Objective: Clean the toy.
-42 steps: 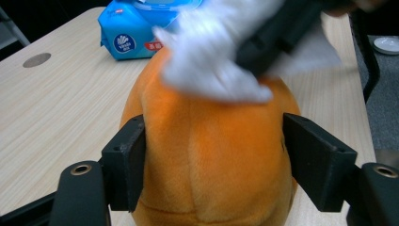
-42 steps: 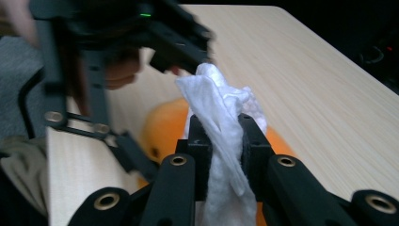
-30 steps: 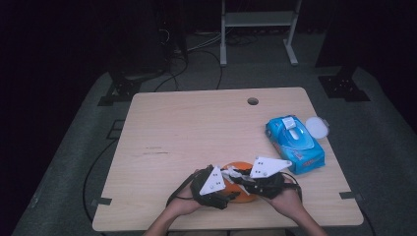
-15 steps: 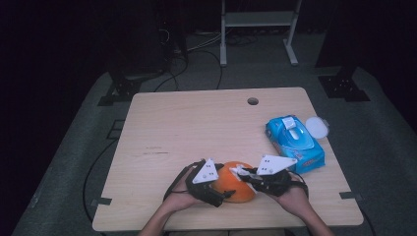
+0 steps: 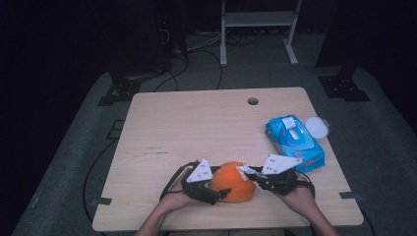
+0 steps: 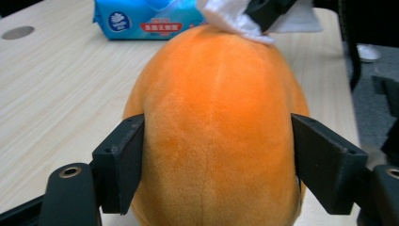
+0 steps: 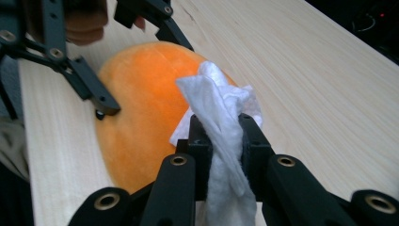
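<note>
1. One table (image 5: 196, 123) takes up most of the high view, a pale wooden top; my work sits low in the frame, near the bottom edge, between my two hands.
2. Next in size is the orange plush toy (image 5: 235, 182), lying on the wood at bottom centre. I judge the step in hand to be wiping its surface clean.
3. At right of the frame, well apart from the toy, lies the blue wipes pack (image 5: 295, 142).
4. My left gripper (image 6: 216, 160) straddles the toy: its jaws have just been closing in, and the pads (image 6: 124, 155) sit against the plush flanks, steadying it.
5. My right gripper (image 7: 221, 141) is pressed together on the white wipe (image 7: 219, 103), whose bunched end touches the toy's upper side.
6. Next, I reckon, I must drag the wipe across the plush with light pressure while the left grip keeps the toy from rolling.
</note>
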Tool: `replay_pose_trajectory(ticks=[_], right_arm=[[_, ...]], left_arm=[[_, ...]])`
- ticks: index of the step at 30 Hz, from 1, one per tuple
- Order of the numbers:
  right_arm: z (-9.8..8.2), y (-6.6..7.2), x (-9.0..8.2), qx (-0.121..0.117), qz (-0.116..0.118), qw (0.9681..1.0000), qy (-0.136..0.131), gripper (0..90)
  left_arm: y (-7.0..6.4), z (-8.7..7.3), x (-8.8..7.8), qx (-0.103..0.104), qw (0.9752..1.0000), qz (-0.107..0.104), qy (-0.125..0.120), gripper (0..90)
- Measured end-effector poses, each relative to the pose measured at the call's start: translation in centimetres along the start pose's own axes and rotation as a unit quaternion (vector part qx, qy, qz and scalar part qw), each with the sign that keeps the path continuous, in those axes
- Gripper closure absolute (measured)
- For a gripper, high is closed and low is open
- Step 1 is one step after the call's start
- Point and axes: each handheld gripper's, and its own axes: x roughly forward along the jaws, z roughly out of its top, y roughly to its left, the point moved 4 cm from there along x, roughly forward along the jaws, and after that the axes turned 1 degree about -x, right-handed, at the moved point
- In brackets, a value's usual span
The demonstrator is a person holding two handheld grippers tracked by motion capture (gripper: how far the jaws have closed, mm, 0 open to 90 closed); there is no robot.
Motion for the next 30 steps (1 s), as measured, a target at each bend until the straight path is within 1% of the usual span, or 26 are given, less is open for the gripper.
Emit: replay_pose_trajectory(ticks=[1, 3, 5, 6, 7, 9, 11, 14, 15, 17, 18, 19, 20, 21, 22, 24, 25, 28, 29, 30], right_arm=[[0.0, 0.0, 0.0, -0.006, -0.004, 1.0, 0.005, 77.8], [-0.2, -0.1, 0.0, -0.006, -0.003, 1.0, 0.006, 77.8], [-0.5, -0.3, -0.2, -0.006, -0.011, 0.9999, 0.01, 77.8], [-0.7, -0.4, -0.3, -0.002, -0.01, 0.9999, 0.008, 77.8], [-0.9, -0.4, -0.4, 0.003, -0.01, 0.9999, 0.008, 77.8], [-1.2, -0.6, -0.6, 0.004, -0.011, 0.9999, 0.012, 77.8], [-1.5, -0.8, -0.8, 0.004, -0.014, 0.9997, 0.018, 77.8], [-1.5, -0.9, -0.9, 0.005, -0.014, 0.9997, 0.02, 77.7], [-1.4, -0.8, -0.9, 0.005, -0.014, 0.9997, 0.019, 77.7], [-1.0, -0.4, -0.7, 0.006, -0.008, 0.9999, 0.012, 77.7], [-0.6, -0.1, -0.6, 0.004, -0.001, 1.0, 0.006, 77.7], [-0.2, 0.4, -0.4, 0.003, 0.015, 0.9999, -0.002, 77.6], [0.0, 0.8, -0.2, -0.002, 0.022, 0.9998, -0.005, 77.6], [0.2, 1.2, 0.1, -0.018, 0.015, 0.9997, -0.001, 77.6], [0.3, 1.2, 0.2, -0.03, 0.011, 0.9995, 0.002, 77.7], [0.1, 0.8, 0.1, -0.02, 0.009, 0.9997, 0.002, 77.7], [-0.1, 0.5, 0.1, -0.019, 0.006, 0.9998, 0.003, 77.7], [-1.5, -0.8, -0.3, 0.004, -0.012, 0.9999, 0.01, 77.7], [-2.0, -1.3, -0.4, 0.007, -0.027, 0.9995, 0.016, 77.7], [-2.3, -1.6, -0.5, 0.01, -0.03, 0.9993, 0.02, 77.7]], left_arm=[[0.0, 0.0, 0.0, 0.001, 1.0, 0.0, 0.0, 23.8], [0.1, 0.0, 0.0, 0.0, 1.0, 0.001, 0.001, 24.1], [0.2, -0.1, -0.1, 0.0, 1.0, 0.002, 0.006, 24.1], [0.2, -0.1, -0.1, 0.0, 1.0, 0.003, 0.005, 24.1], [0.3, -0.2, -0.1, -0.002, 1.0, 0.003, 0.004, 24.1], [0.4, -0.3, -0.1, -0.005, 1.0, 0.003, 0.003, 24.1], [0.5, -0.4, -0.1, -0.011, 0.9999, 0.005, 0.002, 24.1], [0.7, -0.5, 0.0, -0.016, 0.9999, 0.005, 0.001, 24.0], [0.7, -0.5, 0.1, -0.019, 0.9998, 0.008, 0.001, 23.9], [0.7, -0.5, 0.3, -0.021, 0.9997, 0.011, 0.003, 23.4], [0.7, -0.6, 0.4, -0.023, 0.9997, 0.01, -0.001, 23.3], [0.7, -0.6, 0.4, -0.026, 0.9996, 0.01, 0.0, 23.3], [0.8, -0.6, 0.3, -0.025, 0.9996, 0.012, 0.003, 23.2], [0.9, -0.7, 0.3, -0.026, 0.9996, 0.013, 0.003, 23.3], [1.0, -0.7, 0.1, -0.029, 0.9995, 0.014, 0.004, 23.4], [1.1, -0.9, 0.0, -0.032, 0.9994, 0.013, 0.002, 23.7], [1.3, -0.9, -0.1, -0.035, 0.9993, 0.012, 0.003, 23.8], [1.8, -1.2, -0.2, -0.052, 0.9986, 0.013, 0.002, 23.9], [2.0, -1.3, -0.2, -0.055, 0.9984, 0.013, 0.003, 23.8], [2.1, -1.4, -0.3, -0.06, 0.9981, 0.013, 0.002, 23.8]])
